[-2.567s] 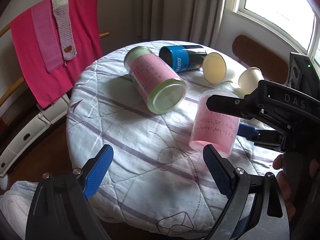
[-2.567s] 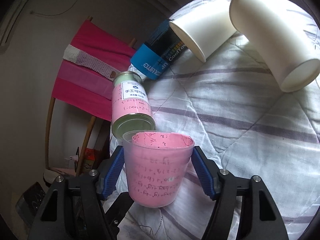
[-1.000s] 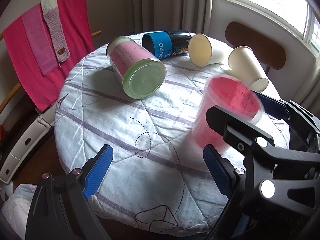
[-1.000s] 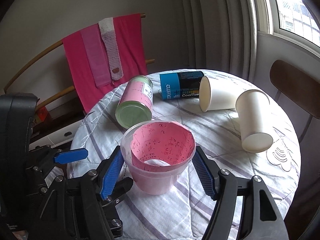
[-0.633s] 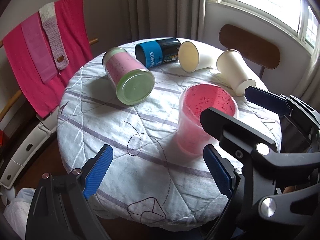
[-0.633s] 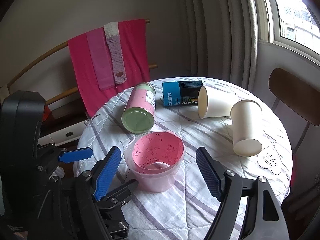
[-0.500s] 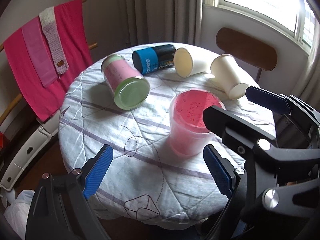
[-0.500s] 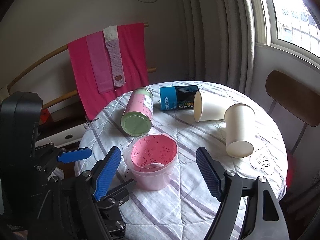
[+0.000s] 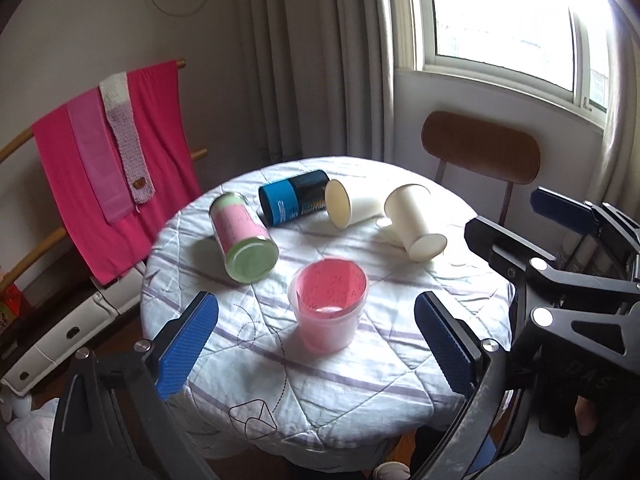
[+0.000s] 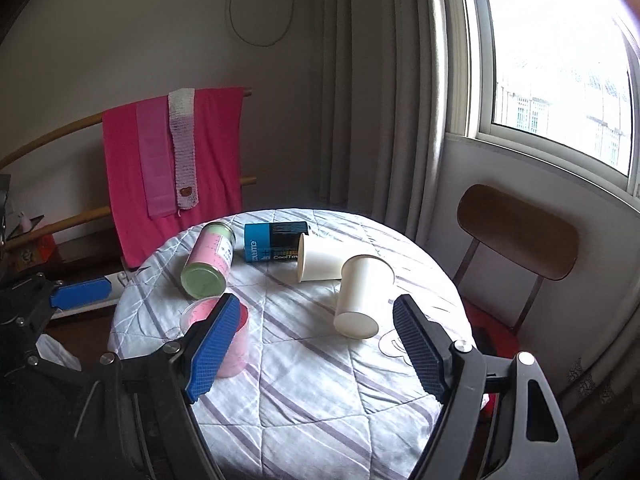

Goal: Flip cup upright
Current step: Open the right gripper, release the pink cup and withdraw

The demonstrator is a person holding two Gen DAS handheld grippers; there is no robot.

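A translucent pink cup (image 9: 327,304) stands upright, mouth up, on the round cloth-covered table (image 9: 360,376). It also shows in the right wrist view (image 10: 236,344), partly hidden behind my right gripper's left finger. My left gripper (image 9: 316,348) is open and empty, held back above the table's near edge. My right gripper (image 10: 316,352) is open and empty, raised above the table and apart from the cup. One white paper cup (image 9: 414,222) stands mouth down and tilted. Another white paper cup (image 9: 348,210) lies on its side.
A pink jar with a green lid (image 9: 242,236) and a blue and black canister (image 9: 292,202) lie on their sides at the back of the table. A wooden chair (image 9: 480,152) stands behind the table. A pink towel rack (image 9: 108,160) stands at the left.
My right gripper turned the pink cup mouth up, set it on the table and opened. Both grippers have pulled back and up, away from the cup.
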